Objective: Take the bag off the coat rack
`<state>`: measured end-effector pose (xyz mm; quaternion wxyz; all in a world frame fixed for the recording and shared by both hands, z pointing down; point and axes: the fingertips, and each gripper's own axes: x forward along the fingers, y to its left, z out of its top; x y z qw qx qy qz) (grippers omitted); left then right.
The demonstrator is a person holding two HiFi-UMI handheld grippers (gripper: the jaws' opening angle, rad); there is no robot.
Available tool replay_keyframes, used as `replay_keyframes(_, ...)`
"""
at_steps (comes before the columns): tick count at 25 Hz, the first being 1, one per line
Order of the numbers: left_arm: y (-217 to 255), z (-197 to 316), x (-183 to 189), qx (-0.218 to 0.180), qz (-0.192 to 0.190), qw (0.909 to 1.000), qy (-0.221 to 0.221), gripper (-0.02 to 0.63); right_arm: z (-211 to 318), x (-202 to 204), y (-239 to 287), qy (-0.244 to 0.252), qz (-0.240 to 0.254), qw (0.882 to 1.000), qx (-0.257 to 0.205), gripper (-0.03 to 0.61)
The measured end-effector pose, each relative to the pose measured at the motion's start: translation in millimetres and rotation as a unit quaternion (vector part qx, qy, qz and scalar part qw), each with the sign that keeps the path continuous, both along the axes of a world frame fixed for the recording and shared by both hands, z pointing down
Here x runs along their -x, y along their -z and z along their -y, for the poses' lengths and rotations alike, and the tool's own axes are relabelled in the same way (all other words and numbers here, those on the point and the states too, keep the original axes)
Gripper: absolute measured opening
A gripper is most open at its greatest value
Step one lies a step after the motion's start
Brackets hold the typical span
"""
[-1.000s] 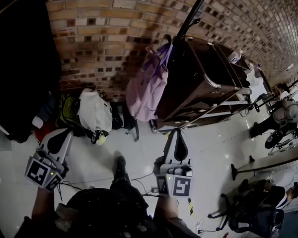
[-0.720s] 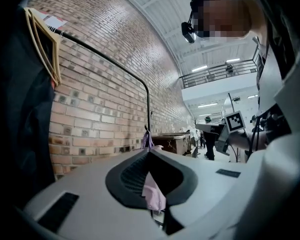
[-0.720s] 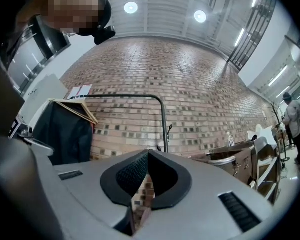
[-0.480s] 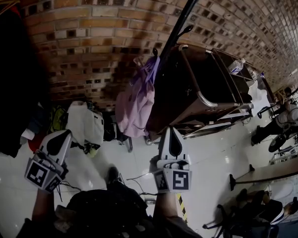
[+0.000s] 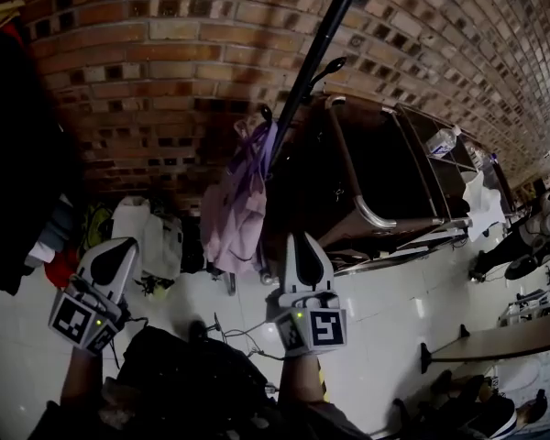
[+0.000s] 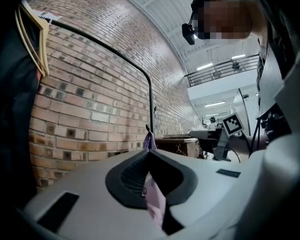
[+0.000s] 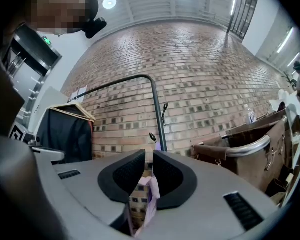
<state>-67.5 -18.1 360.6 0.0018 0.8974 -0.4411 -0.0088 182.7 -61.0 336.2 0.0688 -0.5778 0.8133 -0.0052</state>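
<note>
— Bag point(image 5: 234, 204) still hanging from the coat rack point(image 5: 316, 49)?
— Yes, on its hook point(image 5: 267, 115), but nearer now. Right claw point(image 5: 303, 238), below the rack's hook, is opening, empty; left claw point(image 5: 117, 244), farther left of the rack, stays pressed together. Reach likely next.

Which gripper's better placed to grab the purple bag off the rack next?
Likely right. The right gripper sits nearer the purple bag and points at the coat rack pole; its fingers are opening, nothing between them. The left gripper is off to the side, shut.
</note>
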Motion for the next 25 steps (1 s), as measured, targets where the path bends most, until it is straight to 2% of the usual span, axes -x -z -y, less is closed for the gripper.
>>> replay_keyframes(3,0.8,10.1,-8.9,0.001,0.002,1.0000,0.001,0.006,14.4,4.9,-6.2,0.021,-0.006,1.000,0.011,0.085)
replay_keyframes(9,7.8,42.4,-12.6,0.003,0.002,1.0000,0.001,0.006,53.6,21.7,-19.5,0.062,-0.006,0.997,0.050,0.174)
replay_keyframes(16,1.2,107.9,-15.7,0.010,0.001,0.9997,-0.022,0.006,112.3,31.1,-27.0,0.052,-0.013,0.997,0.059,0.190)
replay_keyframes(22,-4.8,160.1,-23.2,0.020,-0.001,0.9987,-0.046,0.006,155.6,37.3,-40.4,0.049,-0.025,0.995,0.083,0.239)
replay_keyframes(25,-7.3,180.2,-29.3,0.023,-0.001,0.9980,-0.058,0.006,172.7,38.6,-42.7,0.048,-0.030,0.995,0.087,0.241)
